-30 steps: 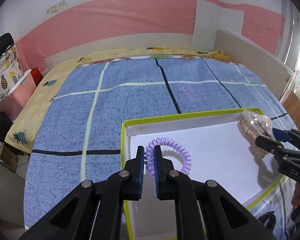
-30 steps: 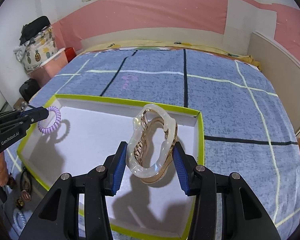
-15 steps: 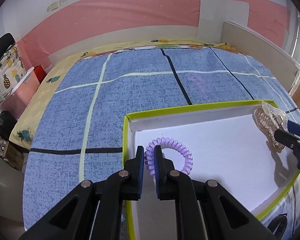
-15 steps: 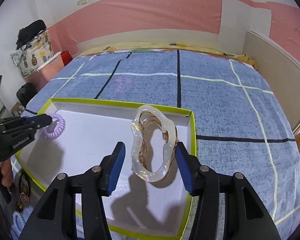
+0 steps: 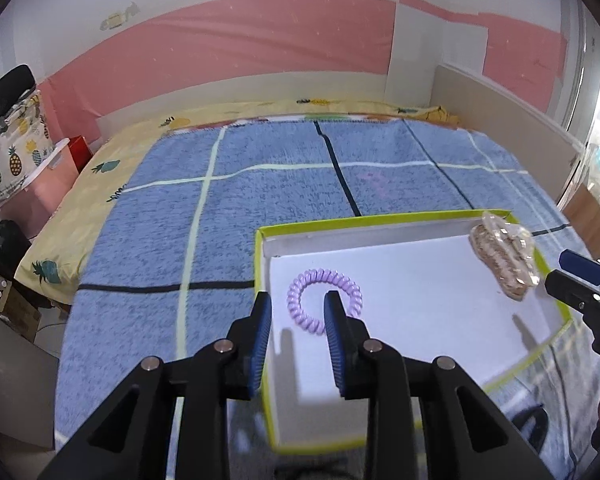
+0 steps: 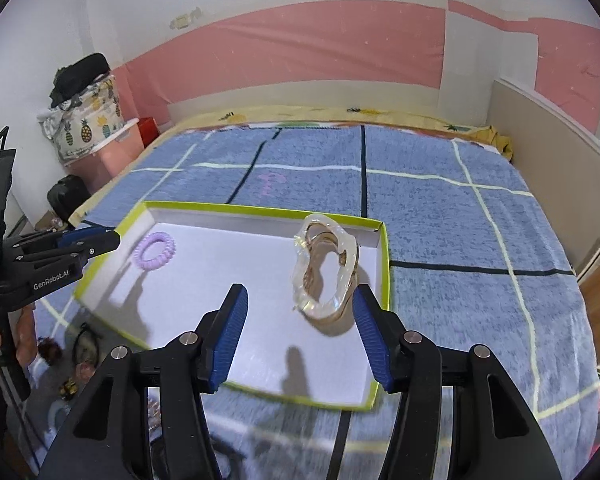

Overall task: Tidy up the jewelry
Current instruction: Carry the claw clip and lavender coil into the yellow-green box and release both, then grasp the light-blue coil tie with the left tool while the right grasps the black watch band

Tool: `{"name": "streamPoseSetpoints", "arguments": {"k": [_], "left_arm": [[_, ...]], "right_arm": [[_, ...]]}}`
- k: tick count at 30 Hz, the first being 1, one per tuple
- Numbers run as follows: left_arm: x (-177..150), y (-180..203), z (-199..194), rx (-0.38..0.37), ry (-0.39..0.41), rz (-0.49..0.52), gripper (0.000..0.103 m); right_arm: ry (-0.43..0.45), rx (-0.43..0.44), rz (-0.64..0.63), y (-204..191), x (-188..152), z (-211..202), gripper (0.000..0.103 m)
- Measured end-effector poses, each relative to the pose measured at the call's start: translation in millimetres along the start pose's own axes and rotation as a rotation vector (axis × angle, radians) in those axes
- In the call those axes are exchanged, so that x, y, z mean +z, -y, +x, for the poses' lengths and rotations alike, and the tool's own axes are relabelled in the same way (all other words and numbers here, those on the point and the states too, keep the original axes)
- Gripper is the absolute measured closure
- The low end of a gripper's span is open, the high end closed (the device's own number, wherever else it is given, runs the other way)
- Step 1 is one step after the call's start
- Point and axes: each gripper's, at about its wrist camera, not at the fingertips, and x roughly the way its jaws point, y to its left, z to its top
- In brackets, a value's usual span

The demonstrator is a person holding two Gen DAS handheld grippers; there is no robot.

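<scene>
A shallow white box with a lime green rim (image 5: 364,219) (image 6: 260,211) lies on the blue bed cover. A purple spiral hair tie (image 5: 323,300) (image 6: 156,249) lies in the box near its left wall. My left gripper (image 5: 296,332) is open just behind it, empty. A clear and gold hair claw clip (image 6: 326,270) (image 5: 502,256) lies in the box near its right wall. My right gripper (image 6: 298,334) is open and empty just behind the clip. Each gripper also shows at the edge of the other's view.
The blue checked bed cover (image 5: 260,184) spreads around the box. Several small jewelry pieces (image 6: 76,368) lie on the cover in front of the box at the left. A wooden bed board (image 6: 556,128) runs along the right. A pineapple-print bag (image 6: 86,128) stands at the far left.
Both grippers opened. The left let go of the purple hair tie and the right let go of the claw clip; both now lie in the box. Both grippers pulled back a little.
</scene>
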Motion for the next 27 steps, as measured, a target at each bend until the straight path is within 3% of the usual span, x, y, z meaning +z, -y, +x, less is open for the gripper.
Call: {"name": "streamPoseSetpoints", "arguments": {"k": [11, 27], "left_arm": [[-46, -11, -80, -0.021, 0.094, -0.063, 0.067], [-113, -12, -128, -0.007, 0.123, -0.096, 0.067]], "right_arm": [[0.069, 0.03, -0.036, -25, -37, -65, 0.043], [0.045, 0.013, -0.046, -43, -90, -101, 0.043]]}}
